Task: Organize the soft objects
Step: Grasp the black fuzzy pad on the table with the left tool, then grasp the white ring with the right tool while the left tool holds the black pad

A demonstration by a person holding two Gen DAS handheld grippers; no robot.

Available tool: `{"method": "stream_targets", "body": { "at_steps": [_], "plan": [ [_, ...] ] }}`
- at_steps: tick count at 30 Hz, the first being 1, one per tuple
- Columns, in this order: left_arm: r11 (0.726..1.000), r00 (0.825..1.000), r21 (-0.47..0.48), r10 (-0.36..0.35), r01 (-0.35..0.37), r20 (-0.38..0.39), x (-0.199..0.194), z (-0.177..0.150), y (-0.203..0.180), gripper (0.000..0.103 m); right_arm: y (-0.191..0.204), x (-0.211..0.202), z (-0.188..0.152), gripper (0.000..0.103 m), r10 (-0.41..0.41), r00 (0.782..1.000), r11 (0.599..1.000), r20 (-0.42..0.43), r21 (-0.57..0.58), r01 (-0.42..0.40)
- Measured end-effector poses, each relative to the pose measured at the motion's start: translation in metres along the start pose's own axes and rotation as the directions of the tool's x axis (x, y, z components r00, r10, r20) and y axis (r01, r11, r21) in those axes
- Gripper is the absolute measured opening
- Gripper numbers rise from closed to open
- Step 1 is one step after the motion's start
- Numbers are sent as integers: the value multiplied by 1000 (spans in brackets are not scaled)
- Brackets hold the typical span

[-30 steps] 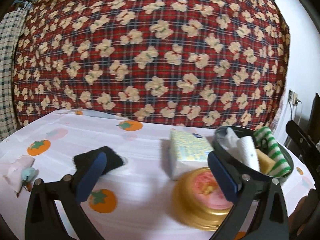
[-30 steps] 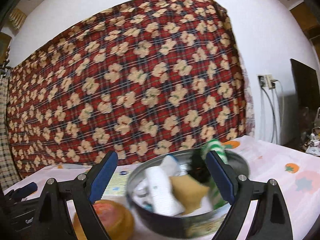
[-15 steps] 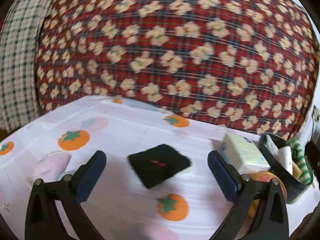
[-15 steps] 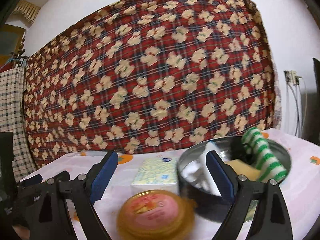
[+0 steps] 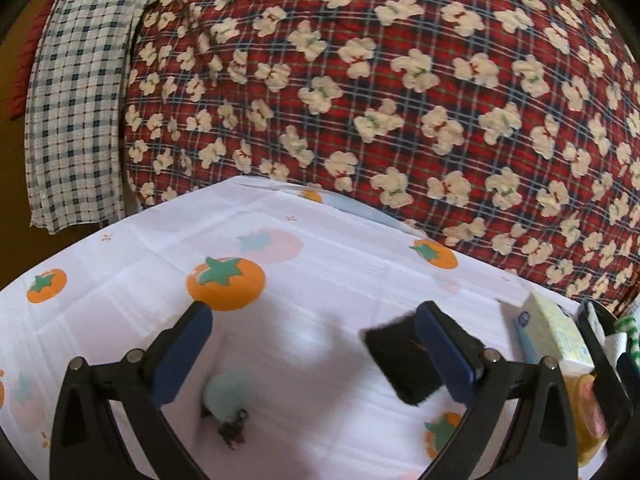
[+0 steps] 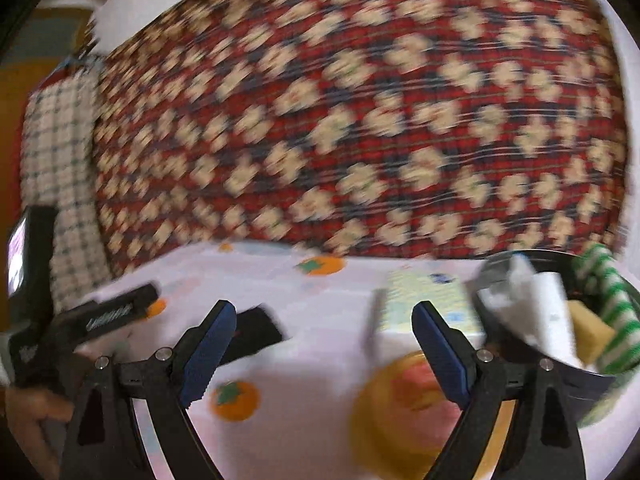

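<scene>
My left gripper (image 5: pixel 314 350) is open and empty above the fruit-print tablecloth (image 5: pixel 320 272). A pale teal soft item (image 5: pixel 226 398) with a dark clip lies between its fingers, low in view. A black soft pad (image 5: pixel 400 364) lies just behind the right finger. My right gripper (image 6: pixel 324 344) is open and empty; the view is blurred. The black pad (image 6: pixel 256 334) shows behind its left finger. A dark round bowl (image 6: pixel 600 384) at right holds a white cloth (image 6: pixel 536 312), a yellow sponge (image 6: pixel 588 330) and a green-striped cloth (image 6: pixel 612 308).
A pale tissue pack (image 5: pixel 554 334) (image 6: pixel 428 300) lies beside the bowl. A gold-rimmed round tin with a pink lid (image 6: pixel 412 404) sits in front of it. A red floral blanket (image 5: pixel 400 100) rises behind the table. The left gripper's body (image 6: pixel 80 320) is at far left.
My left gripper has swung left, from the bowl and tin across the black pad to the teal item. My right gripper has also swung left; the bowl moved to the right edge.
</scene>
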State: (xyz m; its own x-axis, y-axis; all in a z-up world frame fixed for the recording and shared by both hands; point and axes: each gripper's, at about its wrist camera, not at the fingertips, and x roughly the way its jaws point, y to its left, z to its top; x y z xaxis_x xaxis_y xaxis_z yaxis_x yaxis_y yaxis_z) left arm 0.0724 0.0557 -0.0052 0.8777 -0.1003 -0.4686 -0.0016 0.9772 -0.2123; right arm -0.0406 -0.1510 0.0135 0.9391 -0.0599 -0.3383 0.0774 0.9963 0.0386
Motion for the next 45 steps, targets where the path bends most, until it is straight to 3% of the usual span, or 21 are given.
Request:
{"method": "stream_targets", "body": {
  "at_steps": [5, 7, 9, 11, 13, 16, 18, 21, 23, 26, 29, 30, 31, 35, 38, 41, 45],
  "plan": [
    [999, 999, 30, 34, -34, -1, 11, 6, 0, 102, 32, 22, -1, 91, 58, 995, 993, -80, -100, -66],
    [999, 999, 24, 26, -25, -22, 15, 7, 1, 102, 38, 36, -1, 81, 52, 991, 992, -124, -107, -65],
    [1000, 999, 11, 5, -5, -35, 17, 7, 4, 102, 40, 51, -3, 55, 64, 980, 992, -190, -97, -83],
    [998, 997, 20, -55, 56, -46, 18, 7, 3, 102, 37, 62, -4, 48, 59, 971, 994, -232, -71, -78],
    [991, 991, 65, -113, 118, -70, 19, 6, -6, 102, 29, 63, -3, 48, 61, 973, 998, -222, -16, -66],
    [955, 970, 197, -193, 220, -149, 25, 1, -32, 102, 14, 55, -2, 48, 31, 987, 998, -155, 66, -21],
    [907, 950, 311, -222, 284, -221, 30, -6, -55, 102, 8, 48, 0, 48, -1, 994, 996, -114, 88, 11],
    [846, 936, 429, -206, 317, -285, 40, -14, -83, 102, -1, 42, 3, 49, -43, 996, 993, -78, 109, 52],
    [825, 925, 460, -183, 329, -333, 55, -16, -95, 102, -8, 43, 4, 49, -43, 996, 988, -83, 144, 55],
    [838, 912, 455, -113, 301, -395, 78, -17, -99, 102, -15, 46, 3, 49, -42, 994, 984, -102, 168, 58],
    [850, 850, 350, -192, 394, -490, 94, -14, -91, 87, -19, 47, 2, 49, -35, 993, 981, -112, 185, 55],
    [858, 838, 319, -205, 403, -506, 97, -13, -87, 85, -19, 47, 2, 49, -33, 993, 980, -113, 190, 54],
    [864, 837, 306, -208, 400, -506, 97, -13, -85, 83, -20, 48, 2, 49, -31, 993, 980, -118, 192, 53],
    [879, 847, 280, -215, 385, -487, 93, -11, -79, 52, -19, 49, 0, 49, -27, 992, 979, -127, 197, 52],
    [884, 833, 227, -260, 410, -489, 94, -7, -72, 34, -18, 48, 0, 49, -33, 992, 979, -119, 194, 55],
    [885, 820, 170, -309, 433, -481, 97, -3, -63, 30, -18, 47, 0, 49, -41, 992, 979, -115, 191, 63],
    [895, 851, 160, -321, 416, -415, 87, 3, -56, 25, -18, 45, 0, 49, -49, 993, 979, -107, 190, 69]
  ]
}}
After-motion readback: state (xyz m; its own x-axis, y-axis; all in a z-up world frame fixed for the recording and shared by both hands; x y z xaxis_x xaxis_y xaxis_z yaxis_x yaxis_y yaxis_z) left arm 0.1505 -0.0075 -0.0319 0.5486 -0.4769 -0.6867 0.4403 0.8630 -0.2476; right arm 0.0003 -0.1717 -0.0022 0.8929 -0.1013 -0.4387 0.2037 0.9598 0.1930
